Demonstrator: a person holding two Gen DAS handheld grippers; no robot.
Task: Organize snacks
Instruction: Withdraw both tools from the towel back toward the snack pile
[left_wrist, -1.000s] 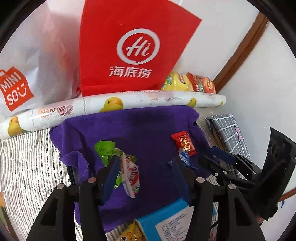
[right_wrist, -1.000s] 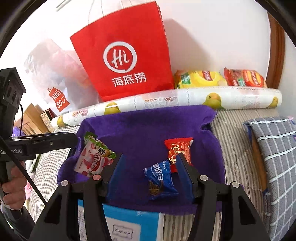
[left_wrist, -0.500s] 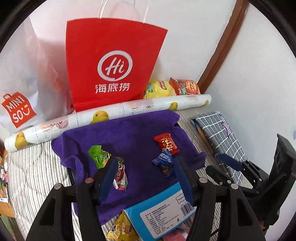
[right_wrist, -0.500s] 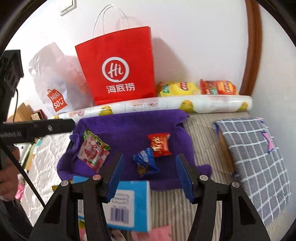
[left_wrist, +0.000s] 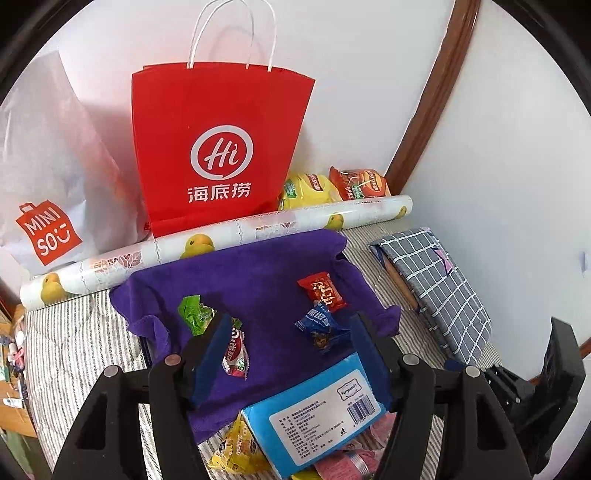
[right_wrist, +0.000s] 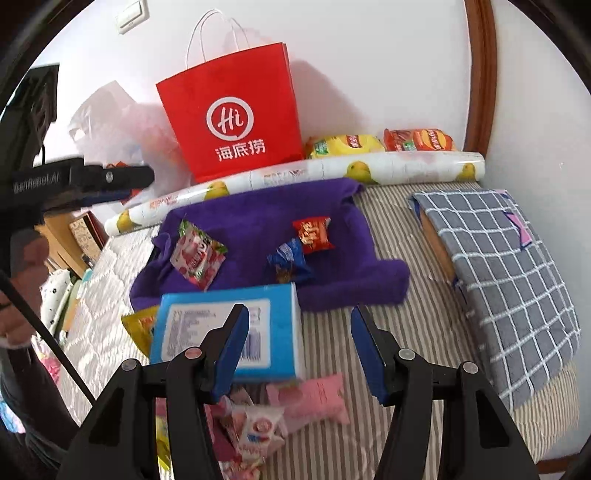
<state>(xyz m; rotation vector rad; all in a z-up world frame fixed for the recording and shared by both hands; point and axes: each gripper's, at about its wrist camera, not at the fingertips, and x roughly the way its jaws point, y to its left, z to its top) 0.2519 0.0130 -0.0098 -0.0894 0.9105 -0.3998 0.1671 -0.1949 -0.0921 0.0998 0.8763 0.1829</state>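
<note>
A purple towel (left_wrist: 258, 280) (right_wrist: 258, 210) lies on the striped bed. On it are a red snack (left_wrist: 322, 291) (right_wrist: 312, 233), a blue snack (left_wrist: 318, 326) (right_wrist: 290, 260) and a green and pink snack (left_wrist: 212, 326) (right_wrist: 195, 254). A blue box (left_wrist: 314, 413) (right_wrist: 229, 328) lies at the towel's near edge, with a yellow packet (left_wrist: 236, 450) beside it. Pink and white sweets (right_wrist: 280, 413) lie in front. My left gripper (left_wrist: 288, 354) is open and empty above the towel. My right gripper (right_wrist: 297, 350) is open and empty over the box's near edge.
A red paper bag (left_wrist: 218, 147) and a white Miniso bag (left_wrist: 48, 192) stand at the wall behind a rolled mat (left_wrist: 221, 236). Yellow and orange chip bags (right_wrist: 380, 142) lie at the back. A checked grey cushion (right_wrist: 498, 266) lies on the right.
Both grippers have drawn back and up from the towel. The box and the sweets in front have come into view. Both stay open; the snacks have not moved.
</note>
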